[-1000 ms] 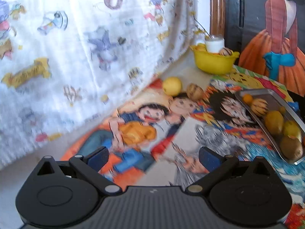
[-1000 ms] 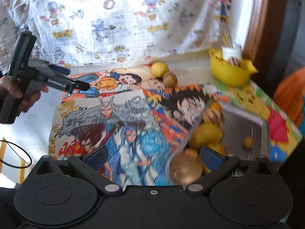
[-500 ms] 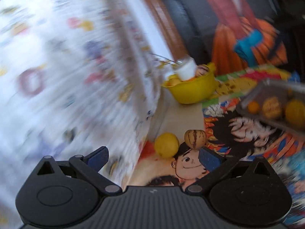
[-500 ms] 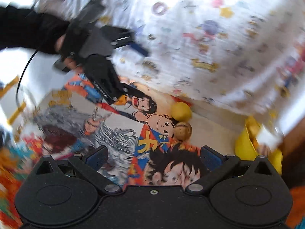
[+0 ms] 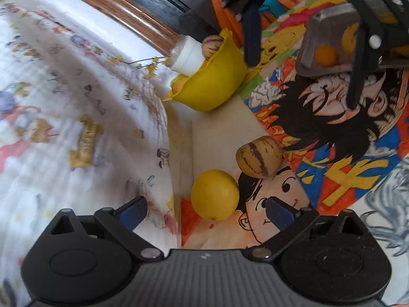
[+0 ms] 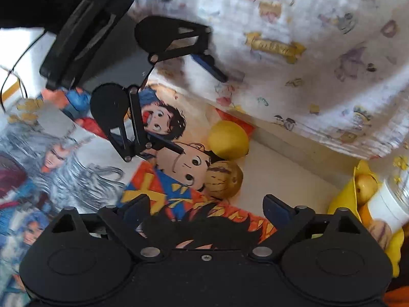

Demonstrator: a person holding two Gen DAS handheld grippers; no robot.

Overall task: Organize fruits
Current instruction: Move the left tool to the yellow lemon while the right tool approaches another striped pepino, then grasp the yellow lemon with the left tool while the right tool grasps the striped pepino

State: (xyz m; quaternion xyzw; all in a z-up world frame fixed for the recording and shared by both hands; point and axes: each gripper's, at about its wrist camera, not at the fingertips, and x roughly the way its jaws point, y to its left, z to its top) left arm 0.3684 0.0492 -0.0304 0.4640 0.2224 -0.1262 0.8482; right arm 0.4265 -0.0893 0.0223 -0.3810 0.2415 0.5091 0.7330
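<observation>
Left gripper [image 5: 207, 208] held wide apart, nothing gripped, lemon [image 5: 215, 195] seen between its fingers, right gripper [image 6: 205, 206] spread wide and empty near the lemon, striped fruit [image 5: 259, 157] touching the lemon, metal tray [image 5: 329, 19] well beyond the lemon

A lemon [image 5: 215, 195] is lying on the table [image 5: 219, 133] between my left fingers [image 5: 133, 211], touching a striped fruit [image 5: 258, 156] just behind it, with a bowl [image 5: 214, 84] farther back and a tray [image 5: 329, 35] to the right.

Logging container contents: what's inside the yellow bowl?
Yellow bowl holds a white bottle, a striped fruit at the rim and a yellow fruit. The wall hides anything deeper.
</observation>
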